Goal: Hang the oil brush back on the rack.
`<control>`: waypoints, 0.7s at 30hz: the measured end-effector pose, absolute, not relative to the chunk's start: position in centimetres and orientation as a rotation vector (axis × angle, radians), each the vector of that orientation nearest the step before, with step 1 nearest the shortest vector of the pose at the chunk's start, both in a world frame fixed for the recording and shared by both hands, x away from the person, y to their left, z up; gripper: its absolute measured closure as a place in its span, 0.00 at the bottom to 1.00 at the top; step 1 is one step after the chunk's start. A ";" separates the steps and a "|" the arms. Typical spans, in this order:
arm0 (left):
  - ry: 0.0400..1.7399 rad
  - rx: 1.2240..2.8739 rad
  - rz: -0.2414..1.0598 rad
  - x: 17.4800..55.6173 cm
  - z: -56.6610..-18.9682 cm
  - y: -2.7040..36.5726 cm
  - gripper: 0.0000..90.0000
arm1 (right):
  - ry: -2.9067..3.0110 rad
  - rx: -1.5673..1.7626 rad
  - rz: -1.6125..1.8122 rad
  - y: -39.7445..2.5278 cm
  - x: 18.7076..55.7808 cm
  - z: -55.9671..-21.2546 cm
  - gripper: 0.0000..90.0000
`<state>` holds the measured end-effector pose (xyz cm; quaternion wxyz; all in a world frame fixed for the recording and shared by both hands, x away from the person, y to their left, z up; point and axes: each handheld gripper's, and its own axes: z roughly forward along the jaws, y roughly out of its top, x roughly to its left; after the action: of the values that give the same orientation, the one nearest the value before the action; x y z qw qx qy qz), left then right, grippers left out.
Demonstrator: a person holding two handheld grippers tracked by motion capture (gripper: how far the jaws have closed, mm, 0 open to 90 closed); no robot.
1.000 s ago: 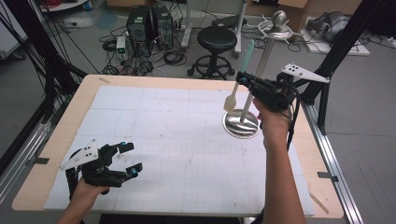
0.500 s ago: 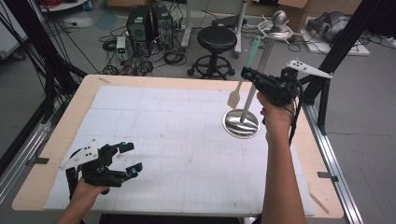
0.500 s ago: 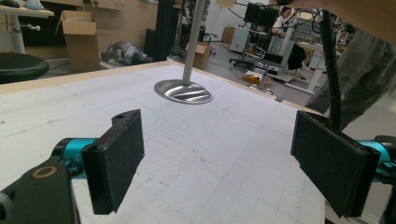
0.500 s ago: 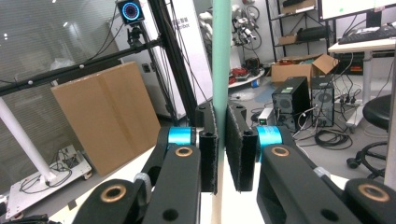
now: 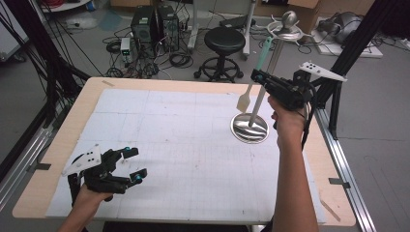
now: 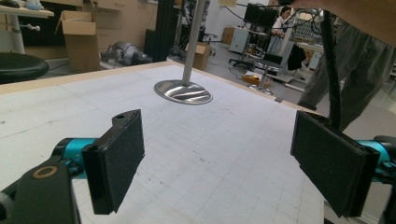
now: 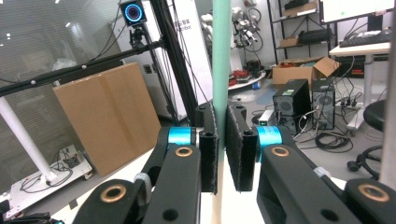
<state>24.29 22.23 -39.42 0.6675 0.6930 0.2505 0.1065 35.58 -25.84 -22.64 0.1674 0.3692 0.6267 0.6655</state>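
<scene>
A spatula with a teal handle (image 5: 264,50) and a pale wooden blade (image 5: 243,101) hangs above the table's right side, blade down. My right gripper (image 5: 257,76) is shut on its handle (image 7: 221,65), and the pads (image 7: 209,149) press it from both sides. Just beside the spatula stands a metal stand with a round base (image 5: 249,128), a slanted pole (image 5: 261,99) and a ball top (image 5: 289,19). My left gripper (image 5: 135,163) rests open at the front left with nothing between its pads (image 6: 116,163). The stand's base (image 6: 183,91) lies far ahead of it.
The white gridded mat (image 5: 183,140) covers the wooden table (image 5: 43,186). Behind the table are a black stool (image 5: 225,41), computer towers (image 5: 154,21) and floor cables. Black frame posts (image 5: 360,41) rise at the right. A cardboard box (image 7: 107,116) stands beyond the right gripper.
My right gripper has lifted slightly and shifted a little right with the spatula in it, and the handle tip now sits higher. The left gripper has not moved.
</scene>
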 end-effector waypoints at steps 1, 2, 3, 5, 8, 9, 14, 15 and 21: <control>0.565 1.565 0.240 24.3 -39.4 22.2 0.20 | 1.783 1.051 1.895 -25.9 35.6 -22.6 0.94; 0.566 1.565 0.240 24.3 -39.4 22.2 0.20 | 1.780 1.049 1.898 -26.0 35.6 -22.6 0.94; 0.564 1.566 0.239 24.3 -39.4 22.2 0.20 | 1.782 1.052 1.895 -26.0 35.6 -22.5 0.94; 0.563 1.566 0.236 24.3 -39.4 22.2 0.20 | 1.787 1.058 1.878 -26.0 35.7 -22.5 0.94; 0.564 1.565 0.237 24.3 -39.4 22.2 0.20 | 1.789 1.061 1.875 -26.0 35.9 -22.4 0.94; 0.564 1.564 0.237 24.3 -39.4 22.3 0.20 | 1.792 1.061 1.870 -25.9 35.9 -22.3 0.94; 0.565 1.562 0.235 24.3 -39.4 22.3 0.20 | 1.798 1.060 1.883 -25.8 35.9 -22.3 0.94; 0.565 1.563 0.235 24.3 -39.4 22.3 0.20 | 1.800 1.059 1.881 -25.8 35.9 -22.3 0.94; 0.563 1.571 0.230 24.2 -39.4 22.3 0.20 | 1.804 1.062 1.873 -25.8 36.0 -22.3 0.94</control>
<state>24.25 22.25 -39.43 0.6659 0.6957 0.2494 0.1017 35.98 -25.83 -22.32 0.1654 0.3728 0.6335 0.6575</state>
